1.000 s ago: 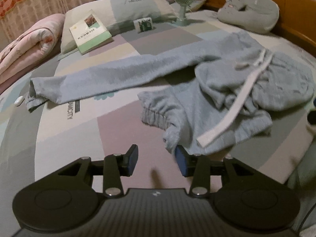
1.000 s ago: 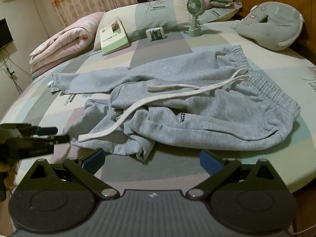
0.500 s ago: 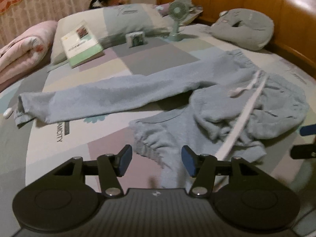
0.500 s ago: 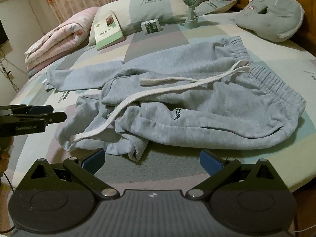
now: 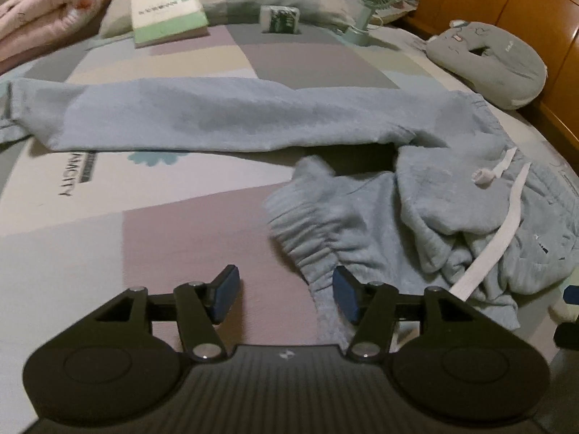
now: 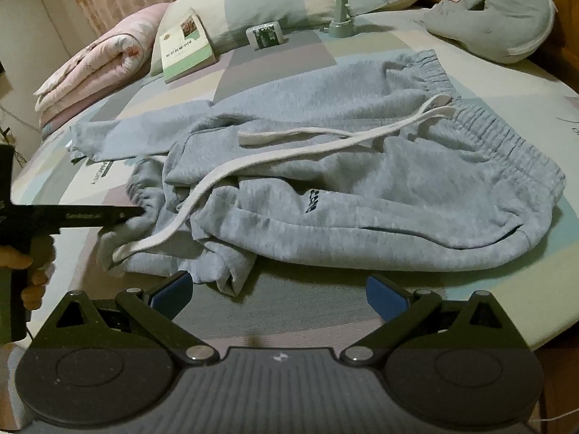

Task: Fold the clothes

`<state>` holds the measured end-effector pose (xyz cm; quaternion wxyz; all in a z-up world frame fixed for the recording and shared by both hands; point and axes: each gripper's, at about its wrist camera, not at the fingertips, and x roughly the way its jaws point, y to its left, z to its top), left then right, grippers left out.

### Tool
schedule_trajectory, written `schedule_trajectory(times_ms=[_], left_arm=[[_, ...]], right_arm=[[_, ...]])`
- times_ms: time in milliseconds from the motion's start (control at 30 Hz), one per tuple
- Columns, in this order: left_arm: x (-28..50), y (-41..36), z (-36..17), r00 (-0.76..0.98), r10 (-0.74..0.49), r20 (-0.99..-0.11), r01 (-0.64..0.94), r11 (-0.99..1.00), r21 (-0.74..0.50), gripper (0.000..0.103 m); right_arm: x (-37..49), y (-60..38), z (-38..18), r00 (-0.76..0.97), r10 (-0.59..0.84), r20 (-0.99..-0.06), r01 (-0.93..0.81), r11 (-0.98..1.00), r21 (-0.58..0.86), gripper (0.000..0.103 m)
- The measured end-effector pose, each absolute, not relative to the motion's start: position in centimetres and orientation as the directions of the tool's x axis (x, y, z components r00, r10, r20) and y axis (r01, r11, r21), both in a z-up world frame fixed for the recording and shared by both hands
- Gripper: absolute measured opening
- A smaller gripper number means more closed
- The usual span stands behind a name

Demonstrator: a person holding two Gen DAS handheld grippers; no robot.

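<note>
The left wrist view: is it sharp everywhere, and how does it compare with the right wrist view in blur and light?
Left wrist view: the left tool is sharp, while the grey sweatpants and book are smeared by motion blur. Right wrist view: crisper, the white drawstring well defined. Both views: dim warm light, fisheye bending at the edges, and a soft shadow under the sweatpants.

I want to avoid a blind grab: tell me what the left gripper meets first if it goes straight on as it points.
Most likely the gathered cuff of the grey sweatpants, just beyond and right of the open left gripper. Dead centre looks like bare bedsheet; depth is unclear.
</note>
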<state>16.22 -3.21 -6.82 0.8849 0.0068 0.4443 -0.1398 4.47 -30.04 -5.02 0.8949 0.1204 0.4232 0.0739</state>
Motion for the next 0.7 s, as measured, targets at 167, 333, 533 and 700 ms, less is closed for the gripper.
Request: schedule_trajectory(times_ms=[167, 333, 533, 700], left_arm=[[16.4, -5.2, -7.4, 0.544, -0.31, -0.78, 0.298, 0.94, -0.166, 0.07], [15.0, -8.4, -7.8, 0.563, -0.291, -0.773, 0.373, 0.925, -0.076, 0.051], [14.1, -7.0, -6.4, 0.549, -0.38, -0.744, 0.375, 0.908, -0.187, 0.049], [14.1, -6.4, -6.2, 0.559, -0.391, -0.731, 0.384, 0.904, -0.19, 0.048]], right_arm=[[4.6, -30.1, -5.3, 0.625, 0.233, -0.745, -0.025, 0.96, 0.28, 0.103], [4.5, -30.2, -5.4, 0.624, 0.23, -0.747, -0.019, 0.96, 0.279, 0.103], [4.3, -30.7, -5.3, 0.632, 0.229, -0.74, -0.011, 0.958, 0.287, 0.103], [4.3, -30.6, -5.5, 0.627, 0.236, -0.743, -0.012, 0.956, 0.293, 0.103]])
